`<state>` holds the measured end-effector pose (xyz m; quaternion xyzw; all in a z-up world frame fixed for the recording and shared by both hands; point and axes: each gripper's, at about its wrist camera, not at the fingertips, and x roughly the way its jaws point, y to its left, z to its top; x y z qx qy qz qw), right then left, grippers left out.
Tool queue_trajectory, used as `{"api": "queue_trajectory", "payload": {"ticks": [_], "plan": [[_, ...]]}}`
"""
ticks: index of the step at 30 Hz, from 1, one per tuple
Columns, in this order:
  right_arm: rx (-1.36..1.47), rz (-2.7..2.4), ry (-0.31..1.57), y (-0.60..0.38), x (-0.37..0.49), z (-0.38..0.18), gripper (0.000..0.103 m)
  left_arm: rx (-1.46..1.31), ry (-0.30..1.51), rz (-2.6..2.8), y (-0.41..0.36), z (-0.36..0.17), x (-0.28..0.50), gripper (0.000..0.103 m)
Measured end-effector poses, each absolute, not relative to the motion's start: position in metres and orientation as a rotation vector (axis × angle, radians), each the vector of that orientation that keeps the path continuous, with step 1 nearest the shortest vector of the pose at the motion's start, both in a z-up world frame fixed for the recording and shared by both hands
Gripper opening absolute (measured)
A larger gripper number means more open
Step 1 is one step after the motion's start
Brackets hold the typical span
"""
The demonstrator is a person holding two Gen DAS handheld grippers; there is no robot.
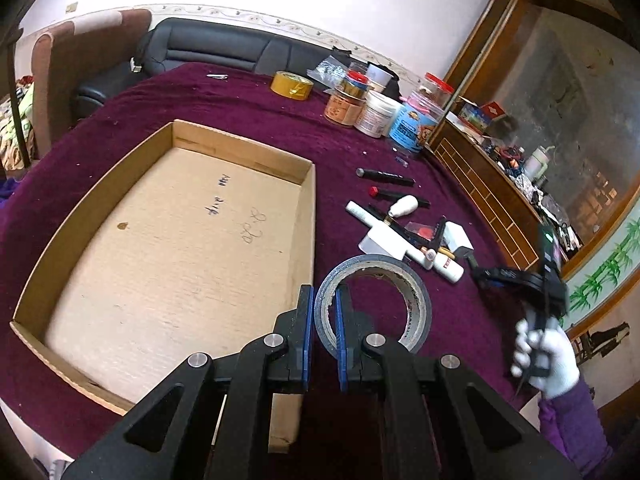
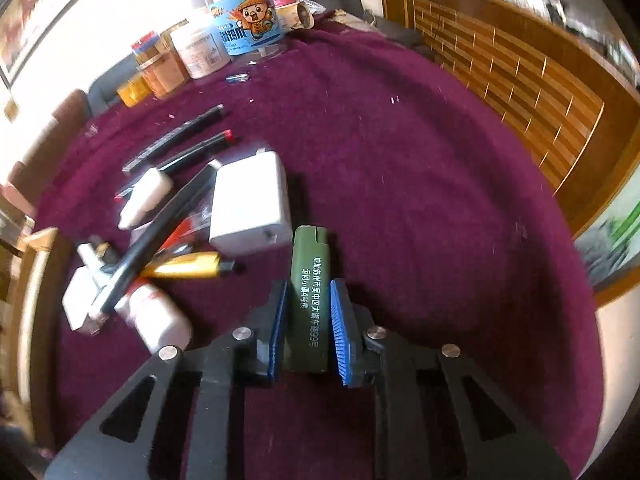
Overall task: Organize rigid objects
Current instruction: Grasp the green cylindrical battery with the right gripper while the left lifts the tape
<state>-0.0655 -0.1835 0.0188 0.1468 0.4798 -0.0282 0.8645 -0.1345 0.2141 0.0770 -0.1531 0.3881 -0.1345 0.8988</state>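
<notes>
My left gripper (image 1: 323, 308) is shut on the near wall of a grey duct tape roll (image 1: 400, 280), one finger inside the ring and one outside, just right of an empty cardboard box (image 1: 240, 156). My right gripper (image 2: 308, 300) is shut on a green lighter (image 2: 310, 264) with white print, held above the purple cloth. In the left wrist view the right gripper (image 1: 516, 276) appears at the right, held by a white-gloved hand. A pile of small items lies on the cloth: white charger (image 2: 252, 200), white bottle (image 2: 160, 316), yellow tool (image 2: 188, 266), black pens (image 2: 184, 132).
Jars and tubs (image 1: 376, 112) and a yellow tape roll (image 1: 291, 85) stand at the table's far side. A black sofa (image 1: 216, 48) is behind the table. A wooden cabinet (image 1: 492, 192) runs along the right.
</notes>
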Motion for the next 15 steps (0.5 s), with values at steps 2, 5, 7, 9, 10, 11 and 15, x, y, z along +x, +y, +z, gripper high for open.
{"api": "queue_trajectory", "payload": {"ticks": [2, 5, 7, 9, 10, 11, 15], "plan": [[0.39, 0.002, 1.001, -0.189, -0.08, 0.02, 0.018, -0.327, 0.806, -0.273, 0.219, 0.075, -0.133, 0.008], [0.464, 0.089, 0.994, -0.185, -0.094, 0.026, 0.017, -0.344, 0.817, -0.267, 0.226, 0.071, -0.129, 0.008], [0.495, 0.151, 0.992, -0.173, -0.097, 0.032, 0.013, -0.363, 0.829, -0.259, 0.233, 0.069, -0.124, 0.008], [0.509, 0.223, 0.986, -0.155, -0.094, 0.041, 0.013, -0.385, 0.845, -0.248, 0.241, 0.066, -0.119, 0.008], [0.505, 0.252, 0.984, -0.145, -0.092, 0.045, 0.013, -0.395, 0.854, -0.238, 0.246, 0.066, -0.116, 0.008], [0.496, 0.276, 0.981, -0.135, -0.089, 0.049, 0.012, -0.399, 0.858, -0.231, 0.249, 0.065, -0.113, 0.008], [0.386, 0.358, 0.974, -0.082, -0.077, 0.065, 0.011, -0.412, 0.865, -0.196, 0.264, 0.063, -0.11, 0.007]]}}
